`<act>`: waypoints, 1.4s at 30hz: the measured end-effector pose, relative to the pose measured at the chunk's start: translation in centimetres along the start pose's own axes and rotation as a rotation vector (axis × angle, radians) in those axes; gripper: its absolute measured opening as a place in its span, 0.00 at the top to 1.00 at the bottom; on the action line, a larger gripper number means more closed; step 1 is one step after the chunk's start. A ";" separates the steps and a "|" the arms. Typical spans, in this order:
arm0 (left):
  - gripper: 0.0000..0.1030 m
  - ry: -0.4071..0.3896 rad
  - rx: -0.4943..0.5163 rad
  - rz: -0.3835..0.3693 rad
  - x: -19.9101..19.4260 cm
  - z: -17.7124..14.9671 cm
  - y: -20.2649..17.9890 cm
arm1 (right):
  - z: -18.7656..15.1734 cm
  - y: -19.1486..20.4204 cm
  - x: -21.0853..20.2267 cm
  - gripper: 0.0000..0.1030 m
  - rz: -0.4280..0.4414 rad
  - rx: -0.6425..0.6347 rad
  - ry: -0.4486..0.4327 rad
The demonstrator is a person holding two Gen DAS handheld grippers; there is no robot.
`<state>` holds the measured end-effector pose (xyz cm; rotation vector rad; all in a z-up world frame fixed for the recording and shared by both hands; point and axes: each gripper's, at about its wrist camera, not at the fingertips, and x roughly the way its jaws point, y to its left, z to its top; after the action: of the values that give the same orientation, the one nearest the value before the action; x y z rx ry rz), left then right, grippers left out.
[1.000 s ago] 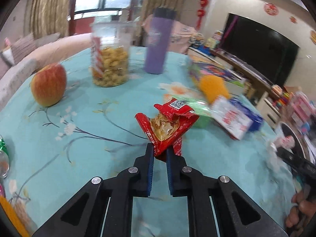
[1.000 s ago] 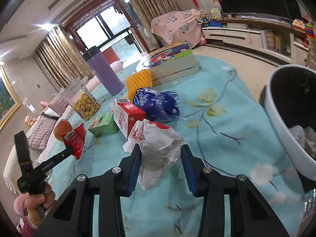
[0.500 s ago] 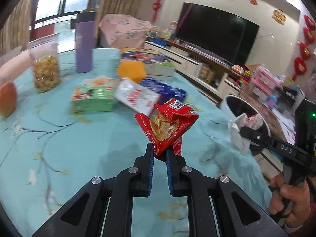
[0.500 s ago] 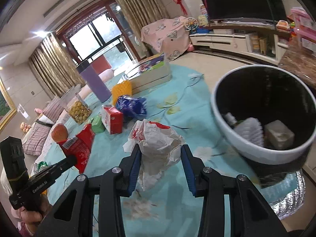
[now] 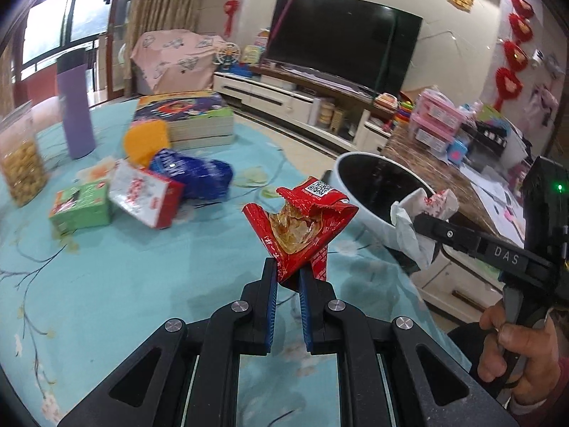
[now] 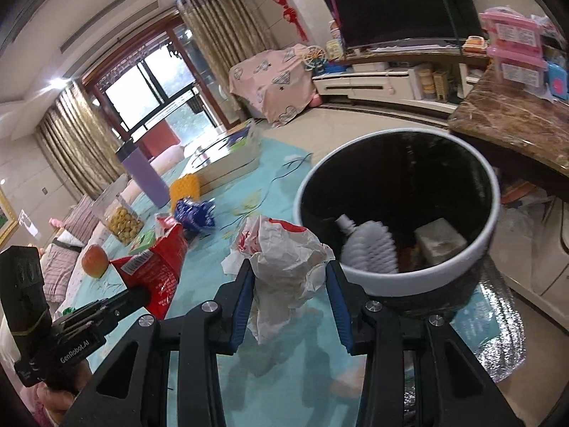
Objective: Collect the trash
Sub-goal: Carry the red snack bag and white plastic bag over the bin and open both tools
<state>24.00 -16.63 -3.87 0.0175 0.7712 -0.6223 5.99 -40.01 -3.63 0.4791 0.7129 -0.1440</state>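
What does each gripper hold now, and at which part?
The left gripper pinches the red snack wrapper by its bottom end. The right gripper clamps the crumpled white paper bag across its middle.

Your red wrapper (image 5: 302, 227) hides its lower end between the jaws. The bin's (image 6: 487, 238) base sits behind the counter (image 6: 284, 373) edge. The blue bag (image 6: 195, 213) is blurred.

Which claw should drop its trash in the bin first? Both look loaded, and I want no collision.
Right. The right claw holds the paper right at the bin rim; the left claw with the red wrapper is farther back over the table.
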 end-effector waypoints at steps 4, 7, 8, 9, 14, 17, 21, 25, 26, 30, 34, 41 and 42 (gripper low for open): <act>0.90 0.010 0.018 -0.010 0.7 0.5 -1.1 | 0.6 -1.4 -0.6 0.60 -0.012 0.020 -0.015; 0.90 0.015 0.029 -0.017 1.5 1.0 -2.1 | 1.0 -2.3 -0.9 0.60 -0.025 0.028 -0.024; 0.90 0.017 0.034 -0.018 1.8 1.2 -2.4 | 1.1 -2.5 -1.0 0.60 -0.029 0.029 -0.026; 0.90 0.018 0.036 -0.018 2.0 1.3 -2.8 | 1.2 -2.7 -1.1 0.60 -0.034 0.029 -0.028; 0.90 0.025 0.055 -0.024 3.1 1.7 -4.0 | 1.7 -3.8 -1.2 0.60 -0.049 0.043 -0.033; 0.90 0.026 0.070 -0.024 3.6 2.0 -5.0 | 2.0 -4.4 -1.3 0.60 -0.058 0.043 -0.036; 0.90 0.029 0.077 -0.031 4.1 2.3 -5.7 | 2.3 -5.1 -1.4 0.60 -0.067 0.050 -0.036; 0.90 0.032 0.082 -0.038 4.5 2.8 -6.1 | 2.7 -5.8 -1.3 0.60 -0.073 0.058 -0.033; 0.90 0.032 0.085 -0.039 4.6 2.9 -6.2 | 2.8 -5.9 -1.2 0.60 -0.074 0.059 -0.032; 0.90 0.036 0.100 -0.040 5.3 3.5 -6.7 | 3.3 -6.3 -1.2 0.60 -0.084 0.060 -0.032; 0.90 0.040 0.104 -0.041 5.9 3.9 -7.2 | 3.9 -6.8 -1.1 0.60 -0.091 0.064 -0.034; 0.90 0.049 0.117 -0.045 7.2 5.1 -8.6 | 5.2 -8.0 -0.6 0.60 -0.106 0.073 -0.031; 0.90 0.051 0.119 -0.045 7.4 5.3 -8.8 | 5.3 -8.2 -0.5 0.60 -0.107 0.075 -0.030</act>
<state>26.81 -28.93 -3.11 0.1260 0.7848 -0.7127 6.43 -49.75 -2.87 0.5097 0.7056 -0.2790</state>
